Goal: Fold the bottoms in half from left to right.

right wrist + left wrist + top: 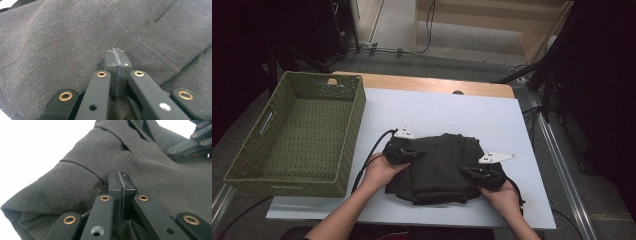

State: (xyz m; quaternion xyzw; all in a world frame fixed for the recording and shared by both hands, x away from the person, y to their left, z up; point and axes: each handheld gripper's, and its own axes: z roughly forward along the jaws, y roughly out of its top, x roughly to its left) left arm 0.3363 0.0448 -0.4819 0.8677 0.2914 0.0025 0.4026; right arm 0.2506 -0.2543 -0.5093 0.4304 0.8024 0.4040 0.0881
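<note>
Dark folded garment (439, 167) lying on white table sheet (492, 120), beside green basket (297, 135). Left gripper (412, 152) and right gripper (469, 172) resting clenched against cloth, pinching nothing visible.

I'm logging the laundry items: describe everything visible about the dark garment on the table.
The garment is dark grey-brown woven cloth with stitched seams, folded into a thick, rumpled bundle. It lies flat on the white table, right of the green basket. The left gripper and right gripper are shut, fingers resting against its two sides.
</note>
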